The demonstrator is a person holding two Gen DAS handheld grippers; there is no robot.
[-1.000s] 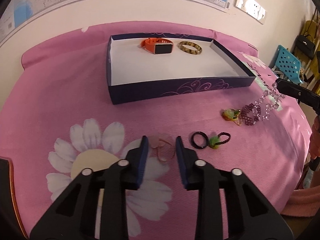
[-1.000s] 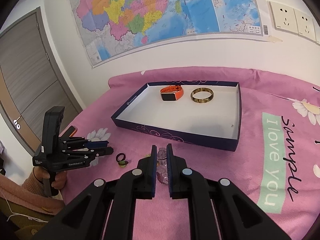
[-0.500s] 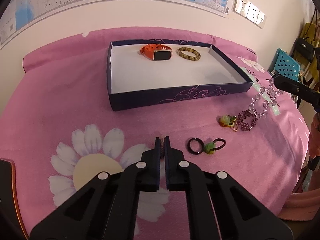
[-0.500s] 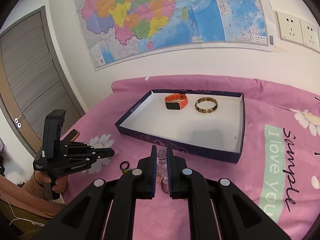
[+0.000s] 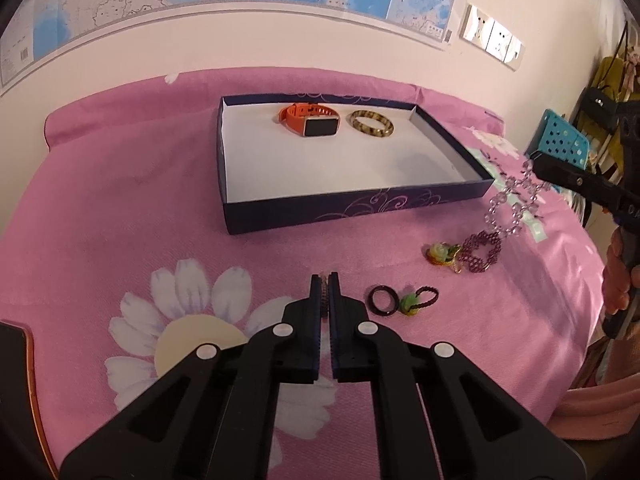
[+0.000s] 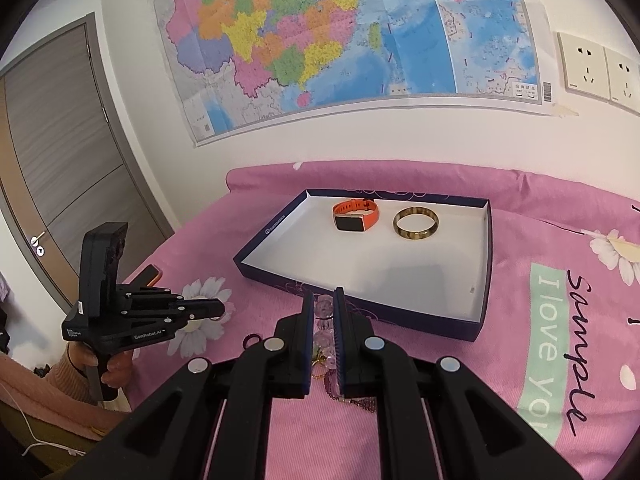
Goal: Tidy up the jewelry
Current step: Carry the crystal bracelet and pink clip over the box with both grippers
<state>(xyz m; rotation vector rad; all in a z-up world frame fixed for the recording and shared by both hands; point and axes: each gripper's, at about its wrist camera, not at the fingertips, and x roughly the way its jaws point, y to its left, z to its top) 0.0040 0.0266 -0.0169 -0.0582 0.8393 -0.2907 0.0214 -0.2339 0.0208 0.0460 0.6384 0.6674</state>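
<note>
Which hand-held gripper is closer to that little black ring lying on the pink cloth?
Left. The left hand-held gripper sits just beside the black ring; the right hand-held gripper is farther off, holding the bead necklace.

Open box [image 5: 348, 210], mostly bare floor

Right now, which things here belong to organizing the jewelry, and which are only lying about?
Belong to the job:
- navy box
- orange watch and brown bangle, inside the box
- clear bead necklace, held by the right hand-held gripper
- black ring
- green-charm hair tie
- green flower charm

Just there:
- wall map
- power sockets
- door
- pink bedspread
</note>
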